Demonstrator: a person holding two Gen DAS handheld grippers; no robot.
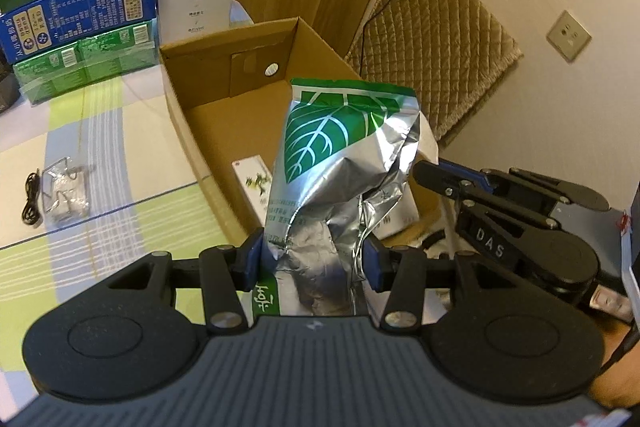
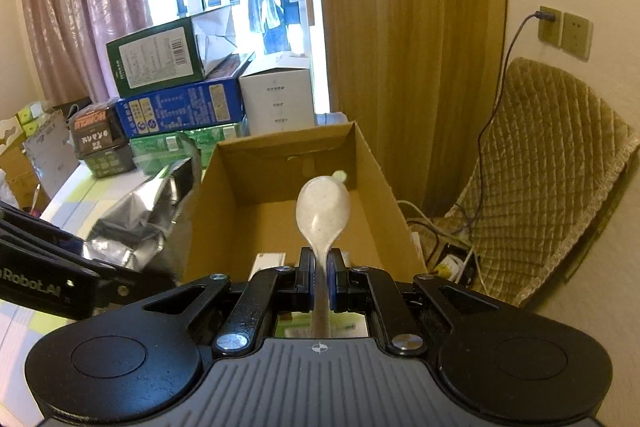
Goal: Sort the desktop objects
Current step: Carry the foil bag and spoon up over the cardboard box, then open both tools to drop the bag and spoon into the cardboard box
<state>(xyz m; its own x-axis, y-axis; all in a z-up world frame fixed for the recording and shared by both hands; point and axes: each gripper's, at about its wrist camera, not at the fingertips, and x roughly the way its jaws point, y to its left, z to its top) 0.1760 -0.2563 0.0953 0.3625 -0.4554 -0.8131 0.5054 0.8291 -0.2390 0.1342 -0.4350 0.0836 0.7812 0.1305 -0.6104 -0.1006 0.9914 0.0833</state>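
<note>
Presently both grippers stand over the open cardboard box (image 1: 224, 95) at the table's (image 1: 120, 155) far edge, each loaded. To do this step well, in my judgement, each load should go down past the box rim before the fingers part, one side at a time, so the two tools do not foul each other; the crumpled pouch should be laid flat beside the small white carton (image 1: 250, 179) already on the box floor, not on top of it.

Left gripper (image 1: 312, 259): the fingers are pinched on the lower part of the silver and green foil pouch (image 1: 340, 155), set only as wide as the squashed foil, with the pouch standing upright above the near box wall.

Right gripper (image 2: 320, 279): the fingers are pressed nearly together on the handle of a speckled white spoon (image 2: 323, 211), bowl pointing forward over the box interior.

Not yet sorted: a small clear packet (image 1: 66, 187) and a black cable (image 1: 32, 199) lie on the table, well apart from the box.
</note>
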